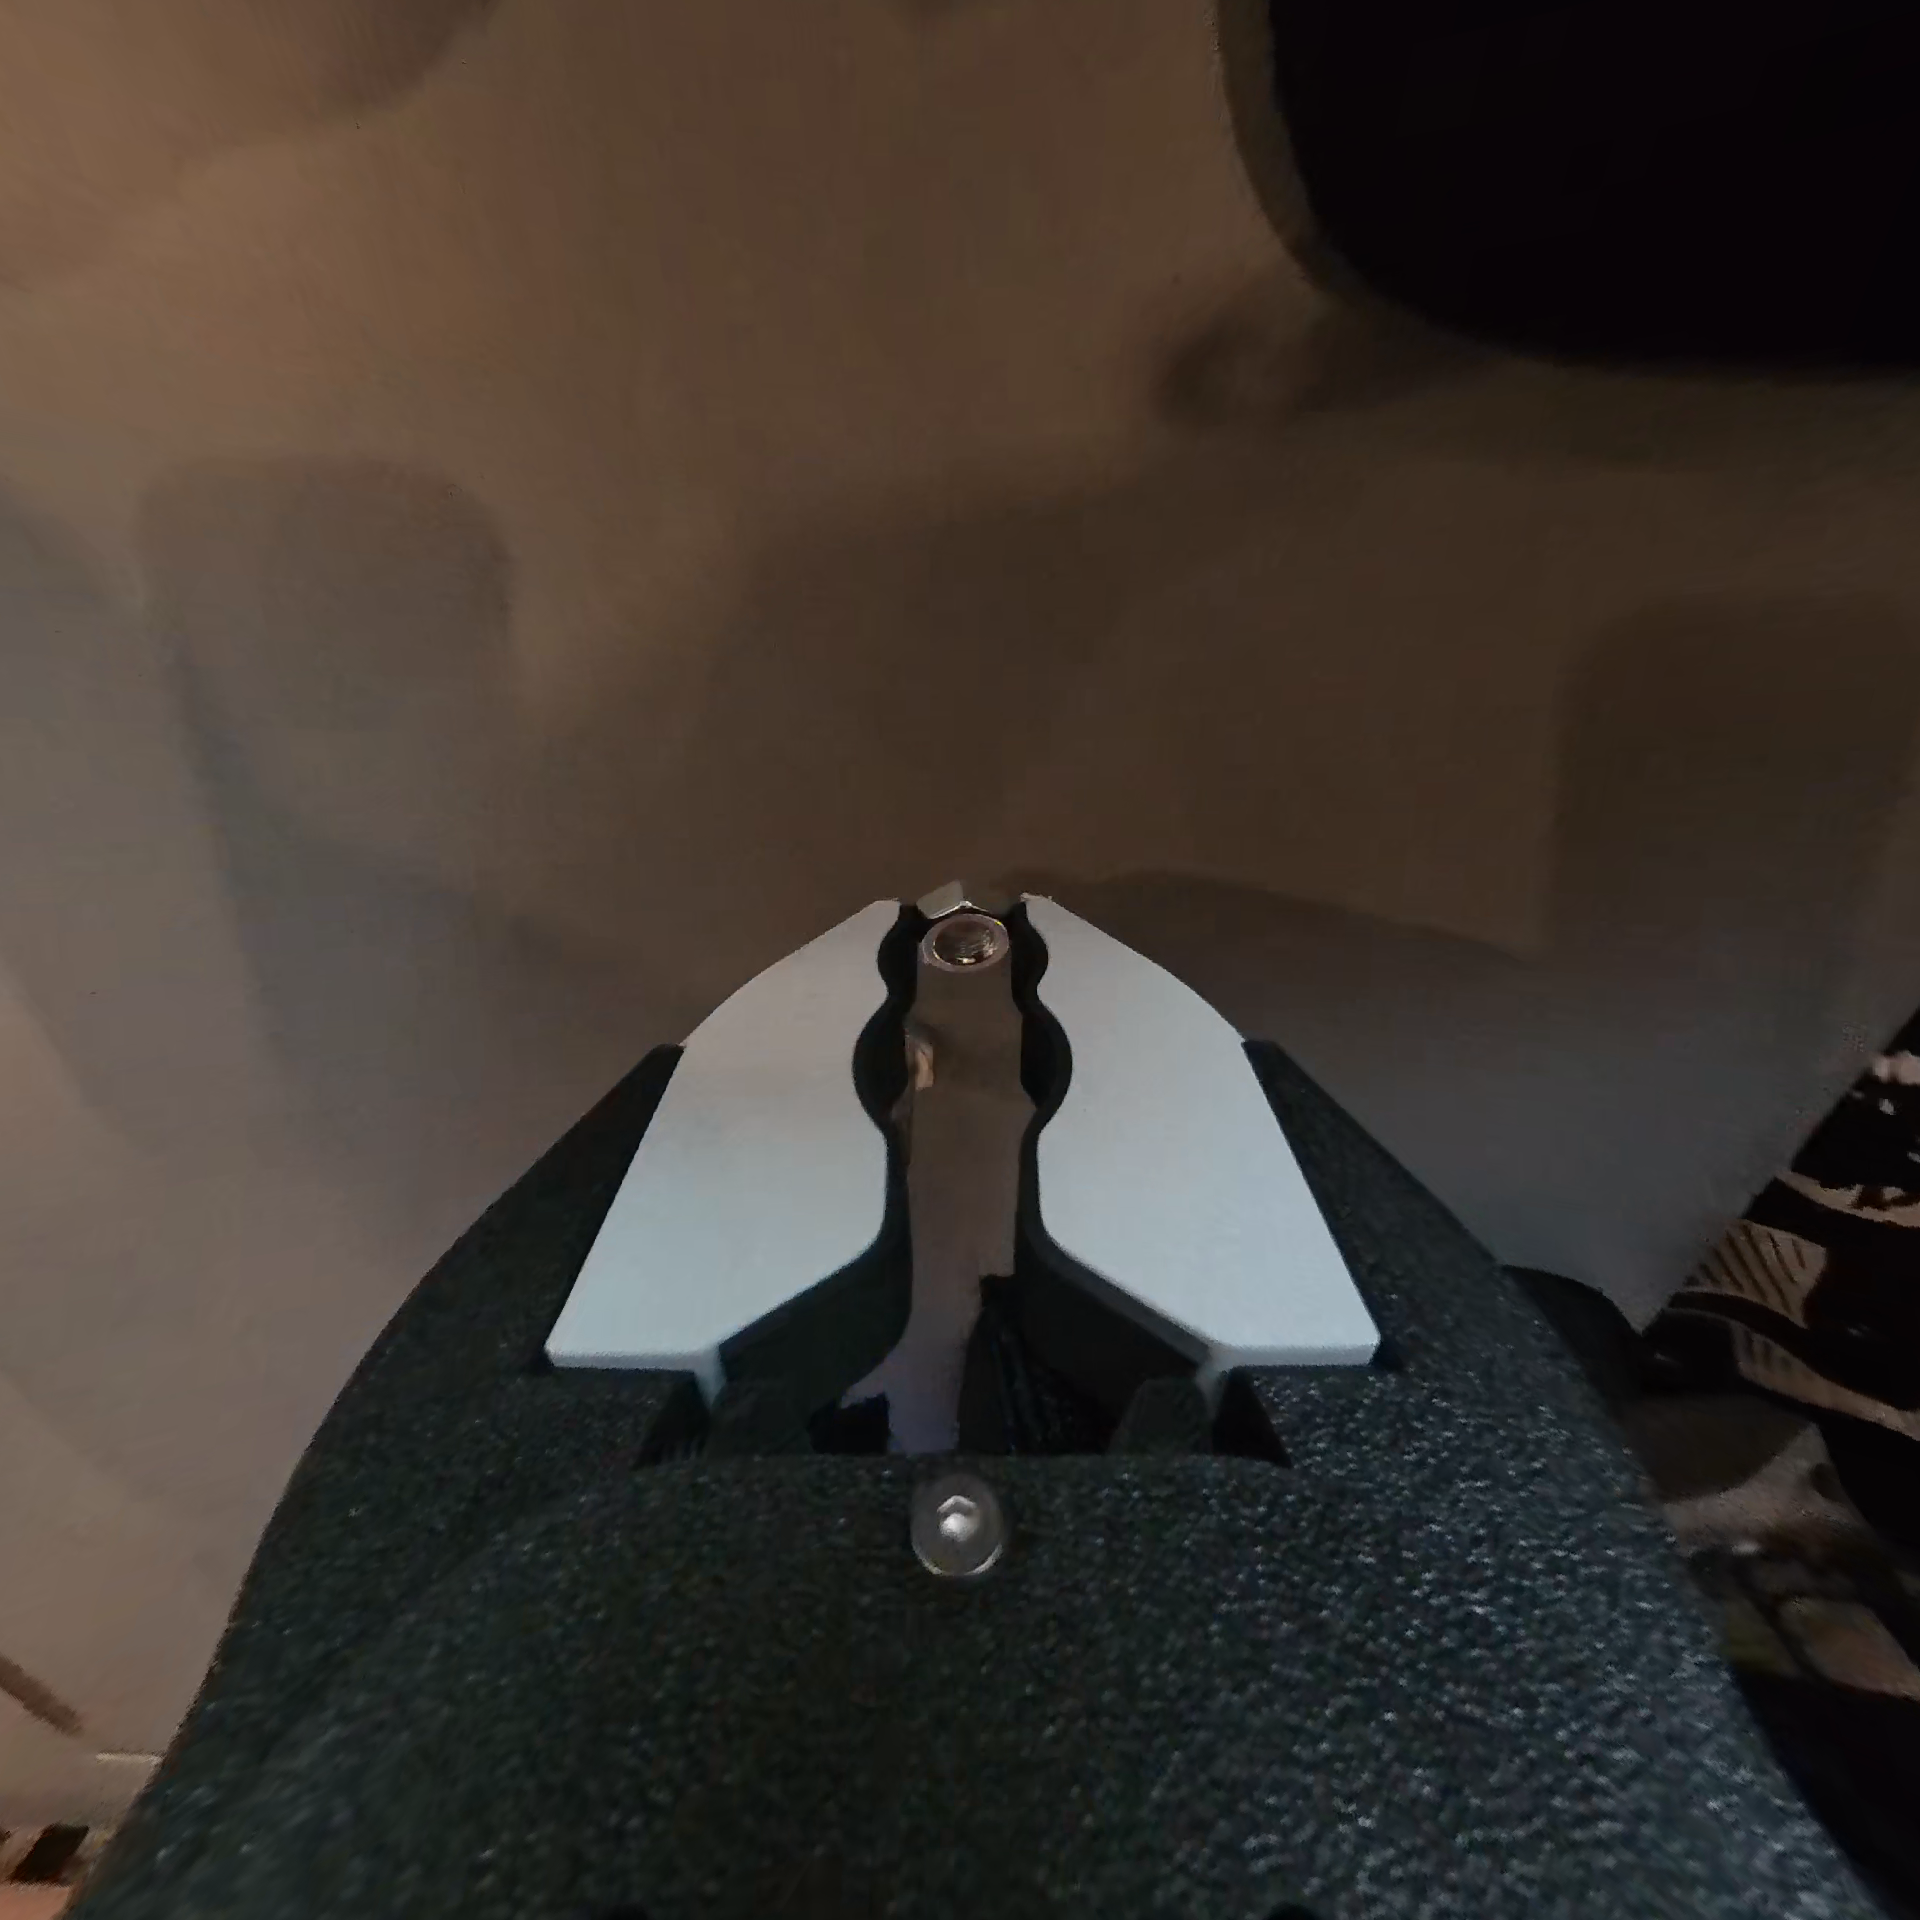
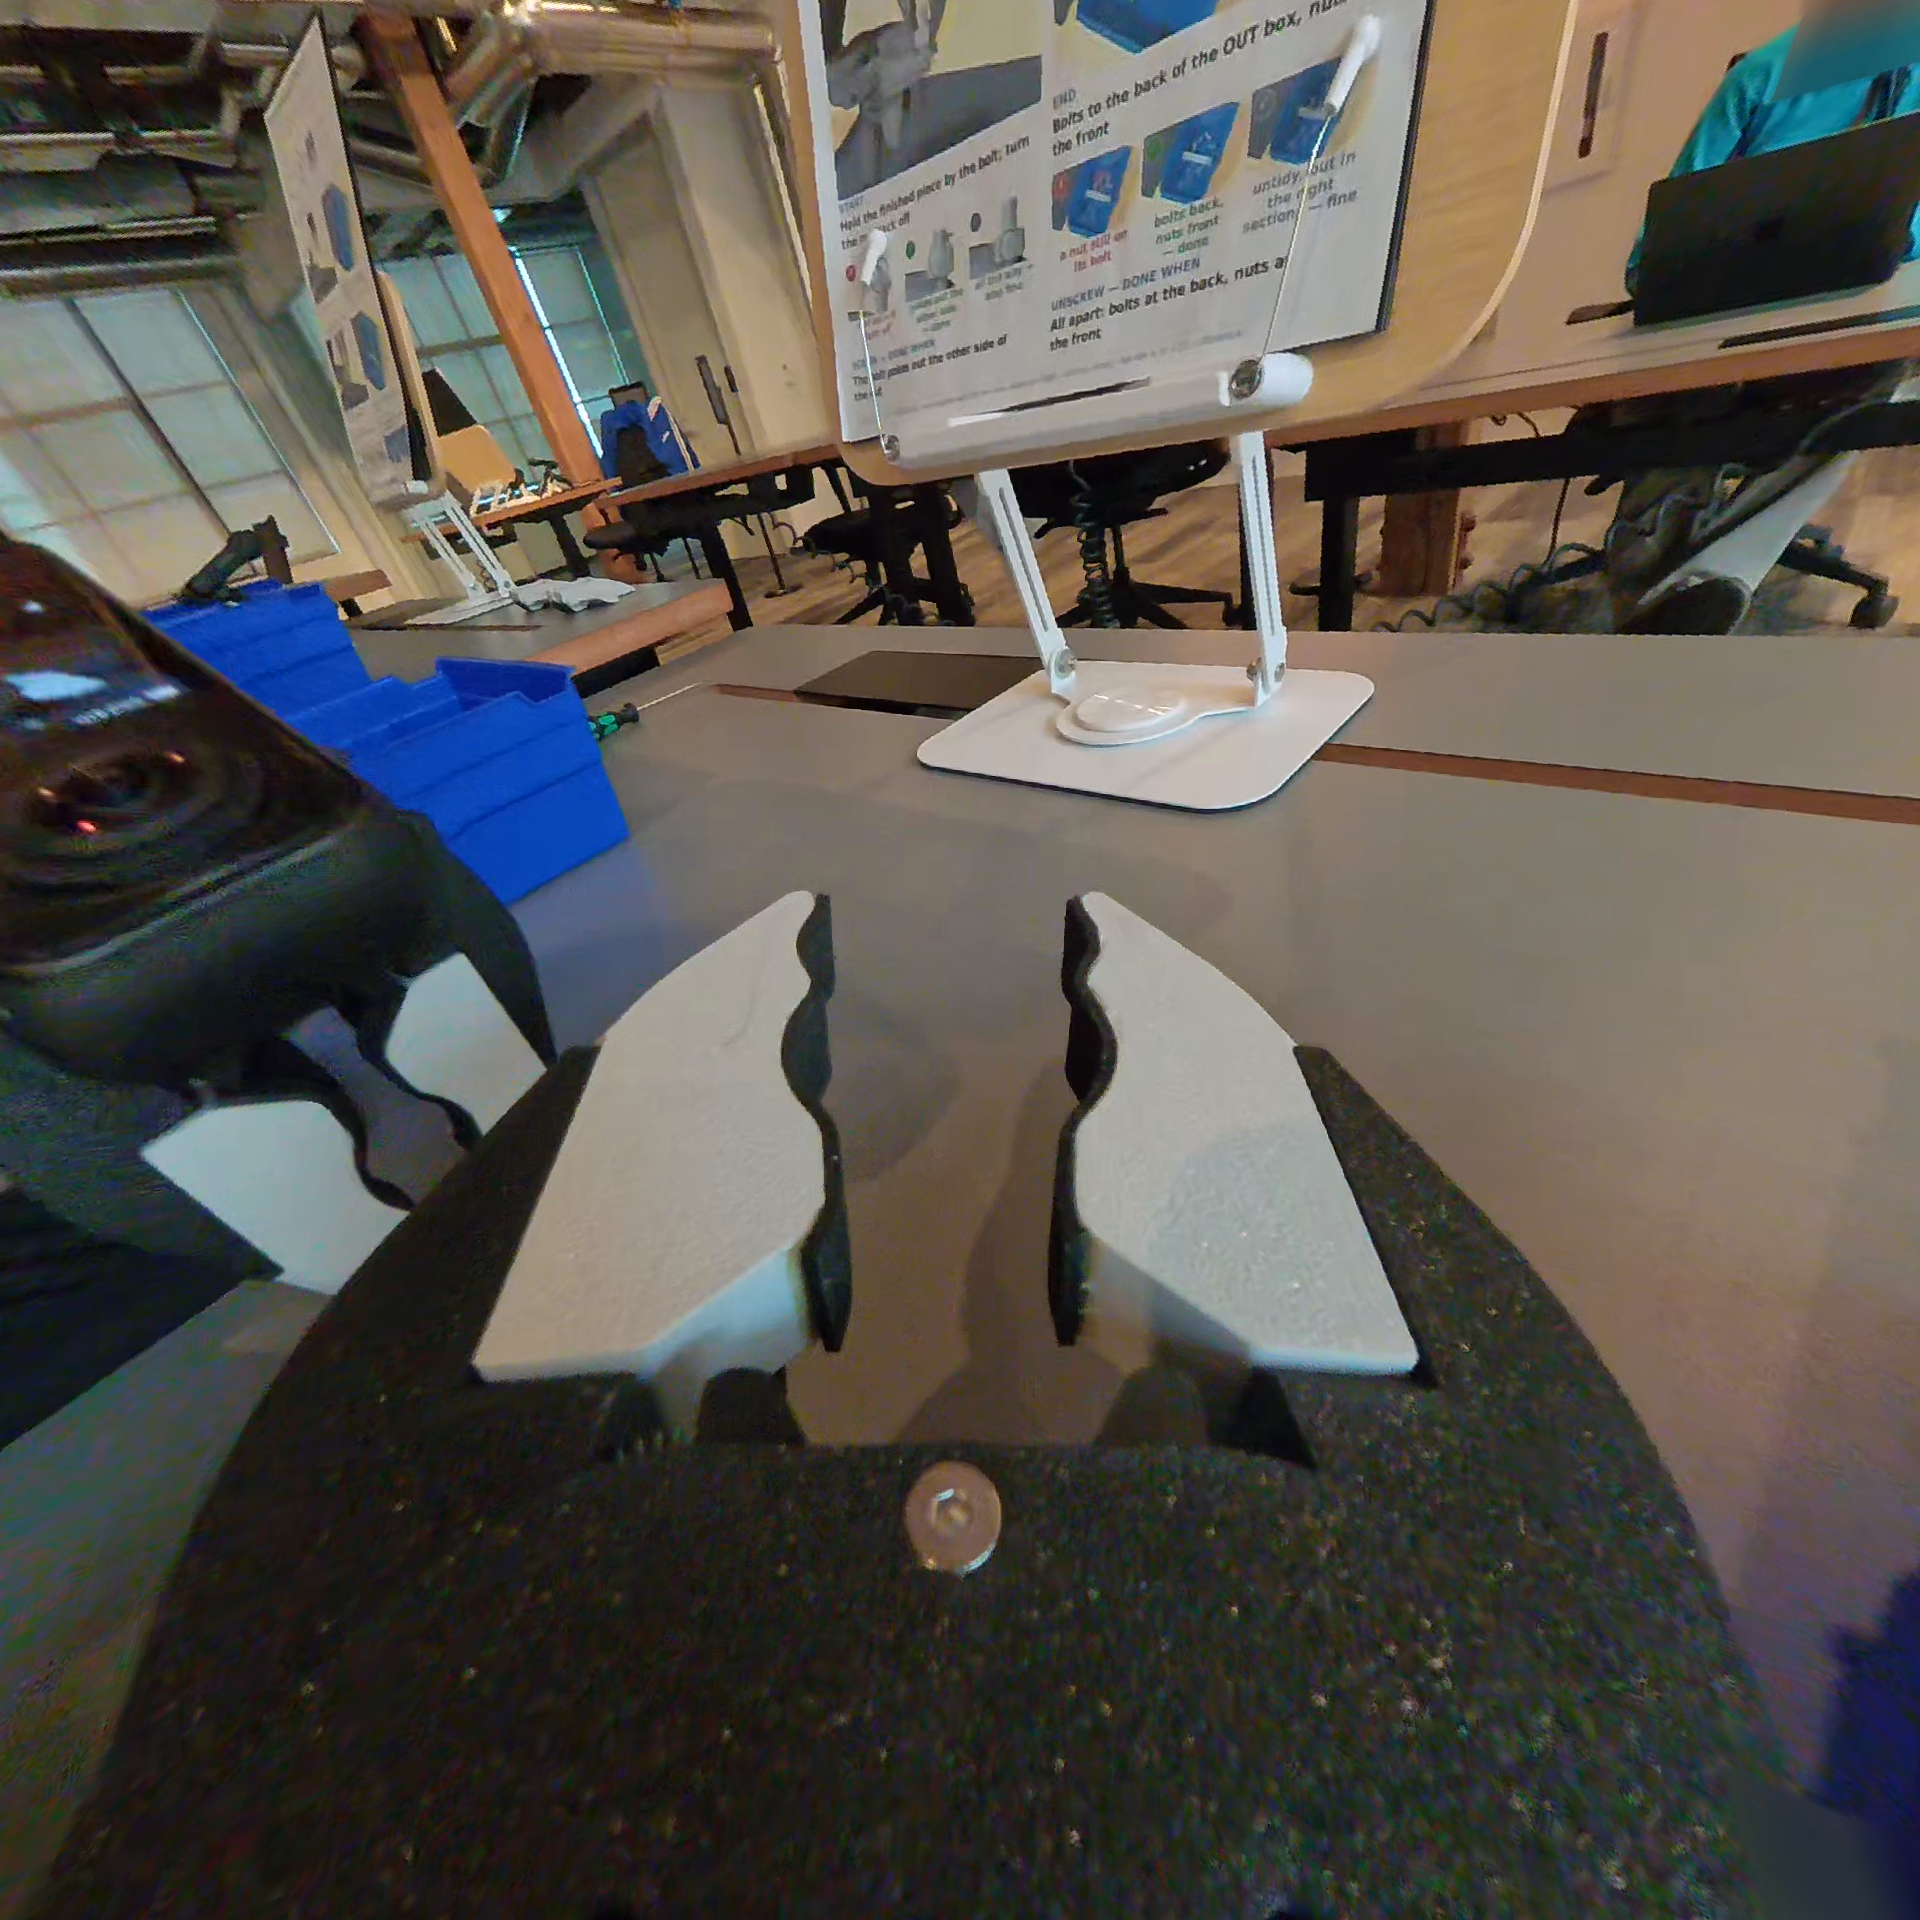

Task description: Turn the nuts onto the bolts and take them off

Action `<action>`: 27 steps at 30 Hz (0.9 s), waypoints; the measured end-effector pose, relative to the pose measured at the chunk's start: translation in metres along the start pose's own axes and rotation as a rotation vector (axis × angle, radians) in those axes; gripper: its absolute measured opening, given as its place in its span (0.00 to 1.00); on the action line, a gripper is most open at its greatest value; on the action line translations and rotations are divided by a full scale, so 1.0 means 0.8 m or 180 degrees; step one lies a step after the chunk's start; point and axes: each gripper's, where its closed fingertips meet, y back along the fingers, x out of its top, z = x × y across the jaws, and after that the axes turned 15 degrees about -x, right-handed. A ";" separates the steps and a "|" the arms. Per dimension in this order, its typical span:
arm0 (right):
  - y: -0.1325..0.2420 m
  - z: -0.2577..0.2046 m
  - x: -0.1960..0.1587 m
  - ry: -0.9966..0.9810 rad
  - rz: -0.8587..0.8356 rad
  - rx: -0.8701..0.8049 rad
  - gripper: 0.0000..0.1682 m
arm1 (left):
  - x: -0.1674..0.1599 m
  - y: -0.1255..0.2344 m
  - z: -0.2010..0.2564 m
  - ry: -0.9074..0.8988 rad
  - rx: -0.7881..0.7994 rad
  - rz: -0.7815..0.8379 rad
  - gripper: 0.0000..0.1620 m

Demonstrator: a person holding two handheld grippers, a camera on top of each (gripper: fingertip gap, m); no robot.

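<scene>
Your left gripper [image 1: 961,914] has its jaws clenched on a bolt [image 1: 966,948] at the tips. Your right gripper [image 2: 948,914] has its jaws released, wide over the grey tabletop [image 2: 1455,987]. Blue bins [image 2: 488,758] sit upper left.

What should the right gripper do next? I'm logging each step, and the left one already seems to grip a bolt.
Probably bring the open, empty right gripper across to the left gripper, which is shut on a bolt with a nut at its tip, and close on that nut to turn it.

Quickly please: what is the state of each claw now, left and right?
Left claw: closed on a bolt with a nut at the fingertips.
Right claw: open, holding nothing, above the table.
</scene>
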 end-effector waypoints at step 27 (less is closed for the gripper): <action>-0.002 -0.003 -0.007 -0.0104 -0.0088 0.0089 0.25 | -0.019 0.092 -0.010 0.0384 0.0371 0.2059 0.40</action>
